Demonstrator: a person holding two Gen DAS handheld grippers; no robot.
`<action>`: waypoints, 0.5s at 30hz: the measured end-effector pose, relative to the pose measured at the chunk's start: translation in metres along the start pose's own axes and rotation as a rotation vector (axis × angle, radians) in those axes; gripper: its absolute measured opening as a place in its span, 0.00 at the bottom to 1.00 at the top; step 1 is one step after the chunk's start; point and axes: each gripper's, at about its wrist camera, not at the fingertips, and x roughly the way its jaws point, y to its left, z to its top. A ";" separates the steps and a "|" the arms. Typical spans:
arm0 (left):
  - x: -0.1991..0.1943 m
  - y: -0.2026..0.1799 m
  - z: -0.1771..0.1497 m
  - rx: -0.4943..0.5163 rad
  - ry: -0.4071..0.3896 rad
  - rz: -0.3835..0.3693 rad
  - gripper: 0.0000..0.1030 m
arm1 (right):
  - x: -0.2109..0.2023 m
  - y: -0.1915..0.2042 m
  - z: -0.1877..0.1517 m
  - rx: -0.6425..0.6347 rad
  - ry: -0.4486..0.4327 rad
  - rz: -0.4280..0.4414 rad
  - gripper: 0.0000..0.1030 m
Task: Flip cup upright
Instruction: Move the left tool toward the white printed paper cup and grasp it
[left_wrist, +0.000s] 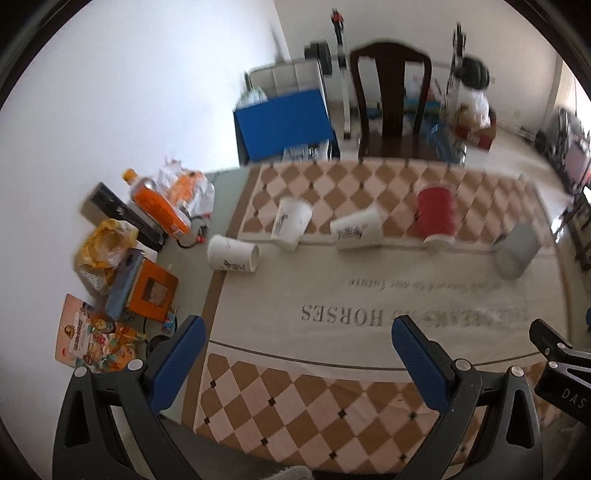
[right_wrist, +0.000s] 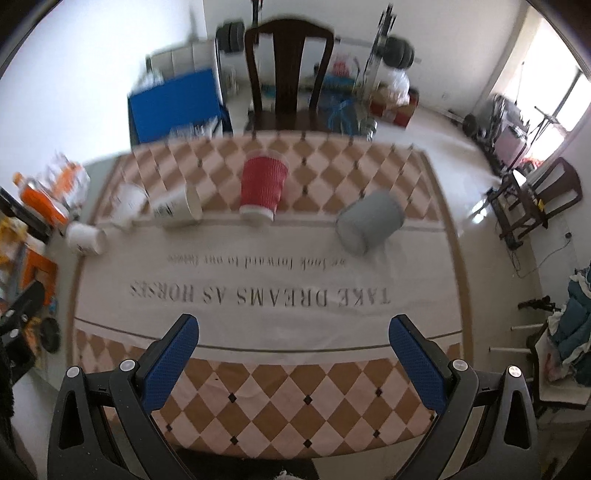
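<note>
Several cups lie on their sides in a row across the table mat. A red ribbed cup (left_wrist: 436, 216) (right_wrist: 263, 188) lies in the middle. A grey cup (left_wrist: 517, 253) (right_wrist: 371, 221) lies to its right. Three white printed cups (left_wrist: 232, 254) (left_wrist: 291, 222) (left_wrist: 357, 229) lie to its left, and they also show in the right wrist view (right_wrist: 85, 238) (right_wrist: 127, 206) (right_wrist: 177, 206). My left gripper (left_wrist: 297, 363) is open and empty over the near part of the mat. My right gripper (right_wrist: 293, 363) is open and empty, also near the front edge, well short of the cups.
A checkered mat with printed lettering (right_wrist: 258, 295) covers the table. Clutter lies on the left: an orange bottle (left_wrist: 159, 205), an orange box (left_wrist: 151, 288), a yellow bag (left_wrist: 103, 247). A dark wooden chair (right_wrist: 288, 77) stands behind the table, a blue box (left_wrist: 282, 125) beside it.
</note>
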 end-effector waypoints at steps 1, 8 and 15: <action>0.016 -0.002 0.002 0.015 0.023 0.008 1.00 | 0.016 0.003 0.001 -0.002 0.022 0.005 1.00; 0.105 -0.019 0.025 0.134 0.130 0.007 1.00 | 0.114 0.032 0.021 -0.011 0.160 -0.024 1.00; 0.184 -0.041 0.058 0.321 0.181 -0.010 0.91 | 0.187 0.049 0.043 0.003 0.275 -0.049 1.00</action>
